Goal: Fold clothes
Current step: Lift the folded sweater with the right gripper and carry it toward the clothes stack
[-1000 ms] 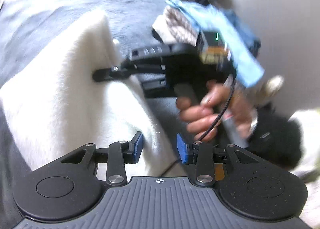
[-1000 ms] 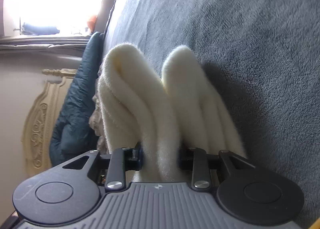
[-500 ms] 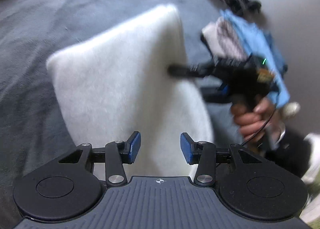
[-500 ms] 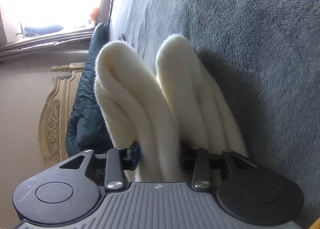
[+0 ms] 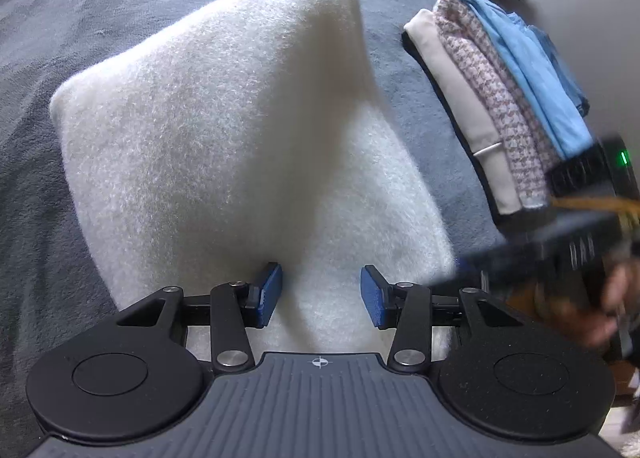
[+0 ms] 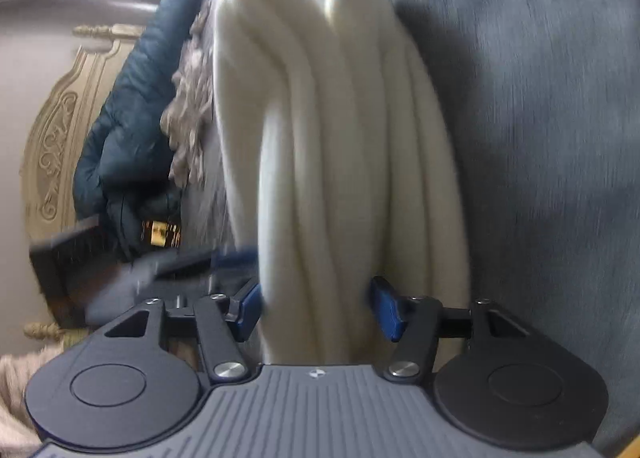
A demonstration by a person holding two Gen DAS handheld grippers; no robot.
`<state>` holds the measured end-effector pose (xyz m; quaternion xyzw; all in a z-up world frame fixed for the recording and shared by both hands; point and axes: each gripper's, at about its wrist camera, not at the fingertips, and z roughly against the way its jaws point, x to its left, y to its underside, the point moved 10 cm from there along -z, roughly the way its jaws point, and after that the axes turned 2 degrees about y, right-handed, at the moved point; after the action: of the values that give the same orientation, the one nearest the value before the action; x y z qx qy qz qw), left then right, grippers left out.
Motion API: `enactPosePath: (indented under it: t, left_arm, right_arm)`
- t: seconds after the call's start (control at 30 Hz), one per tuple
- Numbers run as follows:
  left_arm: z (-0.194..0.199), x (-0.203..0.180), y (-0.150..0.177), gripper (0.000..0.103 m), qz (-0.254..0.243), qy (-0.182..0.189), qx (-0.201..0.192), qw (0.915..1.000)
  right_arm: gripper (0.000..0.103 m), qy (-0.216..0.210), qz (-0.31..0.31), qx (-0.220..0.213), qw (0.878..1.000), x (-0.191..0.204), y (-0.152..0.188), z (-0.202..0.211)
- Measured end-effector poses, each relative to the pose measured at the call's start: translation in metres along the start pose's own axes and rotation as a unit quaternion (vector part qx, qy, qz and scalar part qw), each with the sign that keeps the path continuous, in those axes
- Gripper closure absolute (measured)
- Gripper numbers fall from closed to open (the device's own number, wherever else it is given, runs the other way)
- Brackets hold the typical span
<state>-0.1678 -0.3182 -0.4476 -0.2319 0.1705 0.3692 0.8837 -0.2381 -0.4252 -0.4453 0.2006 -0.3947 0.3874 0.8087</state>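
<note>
Left gripper [image 5: 321,295] angles steeply down over the folded white garment [image 5: 224,129], pads apart, gripping nothing. Right gripper [image 6: 316,308] is opening, garment folds between its pads. No legible writing.

Folded white garment [image 5: 224,129]: thick fleece-like cloth, fuzzy and matt. Grey bed cover [image 5: 60,17]: soft plush cloth with short nap, matt. Folded stack [image 5: 500,97]: smooth beige cloth, rough pink-white woven tweed, thin smooth blue cloth. Gripper bodies: matt black ribbed plastic, shiny metal screws, blue textured pads [image 5: 271,294]. Headboard [image 6: 56,129]: carved, dull gold finish. Dark quilted cloth [image 6: 132,117], slightly glossy.
</note>
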Motion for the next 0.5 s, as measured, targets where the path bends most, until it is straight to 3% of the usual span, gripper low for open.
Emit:
enactPosePath:
  t: [0.13, 0.2, 0.23, 0.27, 0.4, 0.5]
  left_arm:
    - [0.001, 0.0, 0.0, 0.057, 0.005, -0.006, -0.002, 1.0]
    - [0.003, 0.0, -0.002, 0.057, 0.01, -0.008, -0.003, 0.9999]
    - [0.004, -0.001, -0.003, 0.057, 0.011, -0.009, -0.004, 0.9999]
    - [0.004, -0.003, -0.005, 0.057, 0.008, -0.01, -0.004, 0.9999]
    - [0.0, -0.017, -0.011, 0.057, -0.01, -0.006, -0.009, 0.9999]
    - [-0.01, -0.018, -0.012, 0.056, -0.02, -0.009, -0.011, 0.9997]
  right_arm:
    - [0.046, 0.012, 0.01, 0.013, 1.0, 0.005, 0.038, -0.009]
    - [0.061, 0.022, 0.01, 0.011, 1.0, 0.004, 0.053, -0.013]
    - [0.078, 0.026, 0.012, 0.006, 1.0, 0.004, 0.059, -0.013]
    - [0.082, 0.028, 0.015, -0.003, 0.999, 0.004, 0.064, -0.01]
    - [0.086, 0.005, 0.016, -0.048, 0.999, 0.009, 0.068, 0.018]
    - [0.086, 0.014, 0.007, -0.054, 0.998, -0.011, 0.072, 0.023]
